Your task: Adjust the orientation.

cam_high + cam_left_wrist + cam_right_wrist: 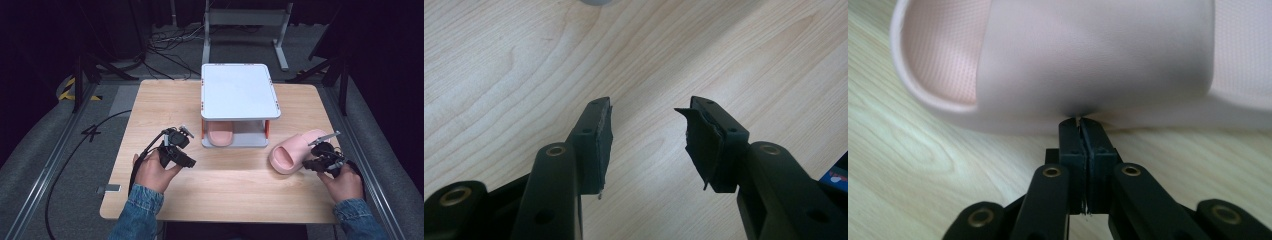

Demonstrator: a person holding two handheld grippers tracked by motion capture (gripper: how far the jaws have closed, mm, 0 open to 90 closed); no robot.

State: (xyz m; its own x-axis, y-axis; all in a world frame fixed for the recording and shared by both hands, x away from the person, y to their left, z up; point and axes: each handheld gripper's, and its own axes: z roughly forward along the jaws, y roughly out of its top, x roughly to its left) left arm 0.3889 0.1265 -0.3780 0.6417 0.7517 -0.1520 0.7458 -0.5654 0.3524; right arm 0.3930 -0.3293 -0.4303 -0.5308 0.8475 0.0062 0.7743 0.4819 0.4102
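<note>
On the light wooden table (225, 175), the right gripper (1081, 121) pinches the side edge of a pink slipper (1088, 55) lying right of the grey two-tier rack (239, 92), while the left gripper (648, 131) hovers half-open, holding nothing.

The left gripper (646, 145) points down at a light wooden table top (514, 75), its two black jaws standing well apart with bare wood grain between them and nothing held. The dark pads (600, 145) lining the inner faces are worn: the one on the right side of the view is torn and curls away from its jaw at the tip. A small grey rounded object (596, 2) is cut off by the upper edge, and a blue item with a red and white mark (836, 177) sits at the right edge; neither can be identified.
</note>
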